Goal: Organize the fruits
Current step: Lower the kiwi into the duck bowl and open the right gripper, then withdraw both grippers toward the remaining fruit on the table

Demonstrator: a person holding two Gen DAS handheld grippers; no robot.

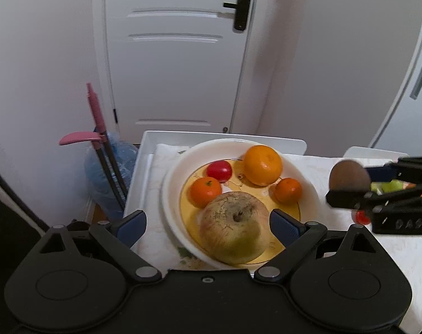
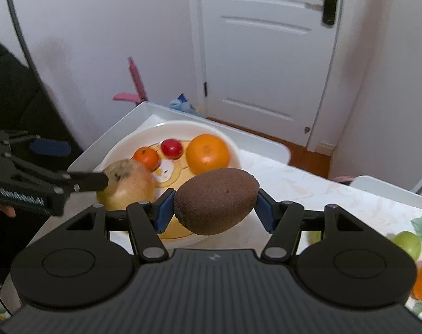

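Brown kiwi (image 2: 216,200) is sitting clamped between my right gripper's (image 2: 215,208) pads; my left gripper (image 1: 208,222) is gaping wide around the apple (image 1: 233,228) on the plate (image 1: 172,194).

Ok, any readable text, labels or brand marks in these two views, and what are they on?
"GenRobot.AI": white print on the black left gripper body, right wrist view, slightly blurred.
Embossed marks on the black right gripper body, left wrist view: too blurred to read.
Nothing else carries text.
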